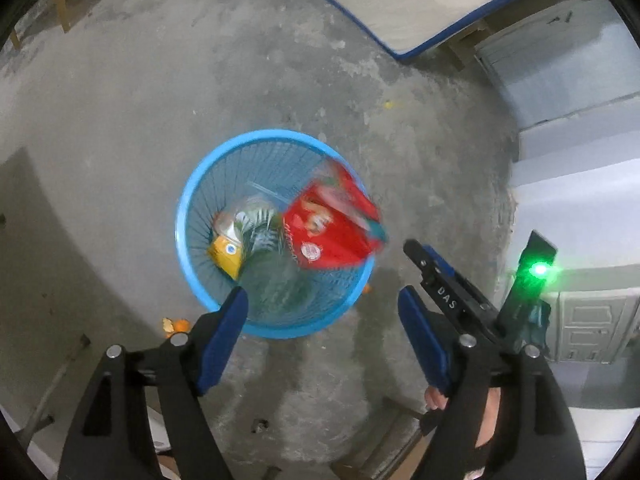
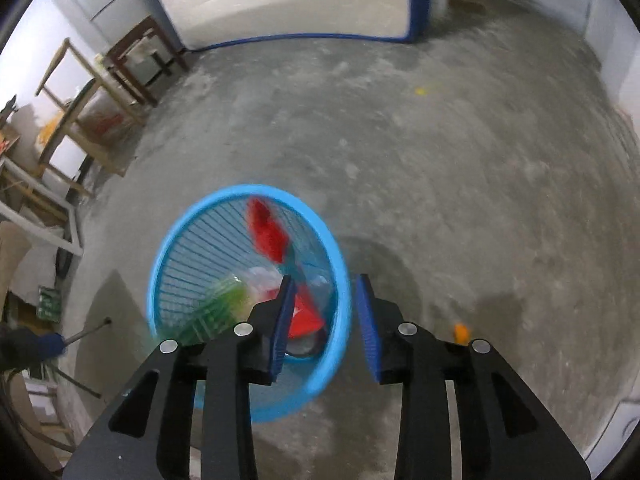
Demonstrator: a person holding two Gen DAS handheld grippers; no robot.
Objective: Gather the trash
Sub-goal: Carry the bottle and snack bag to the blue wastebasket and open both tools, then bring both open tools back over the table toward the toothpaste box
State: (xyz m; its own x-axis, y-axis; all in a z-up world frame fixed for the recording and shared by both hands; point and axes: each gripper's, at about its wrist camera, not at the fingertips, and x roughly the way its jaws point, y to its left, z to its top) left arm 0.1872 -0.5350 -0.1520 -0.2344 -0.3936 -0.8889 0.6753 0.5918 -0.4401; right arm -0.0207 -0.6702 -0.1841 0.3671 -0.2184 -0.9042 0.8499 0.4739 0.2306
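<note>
A round blue mesh basket [image 1: 184, 200] [image 2: 160, 264] stands on the concrete floor below both grippers. A red snack packet [image 1: 328, 228] [image 2: 266, 232], blurred, hangs over the basket's right side, and no finger touches it. Inside lie a yellow packet [image 1: 226, 254], clear plastic and a green item [image 2: 224, 300]. My left gripper [image 1: 323, 300] is open over the near rim with nothing between its blue pads. My right gripper [image 2: 326, 284] [image 1: 424, 250] is open, its pads astride the basket's right rim and gripping nothing.
Orange peel [image 1: 176, 325] [image 2: 460, 332] lies on the floor by the basket, and a small yellow scrap [image 1: 387, 105] [image 2: 420, 90] lies farther off. A blue-edged mattress [image 1: 400, 0] leans at the back. Wooden frames [image 2: 80, 100] crowd the left, and a white cabinet [image 1: 592, 320] stands at the right.
</note>
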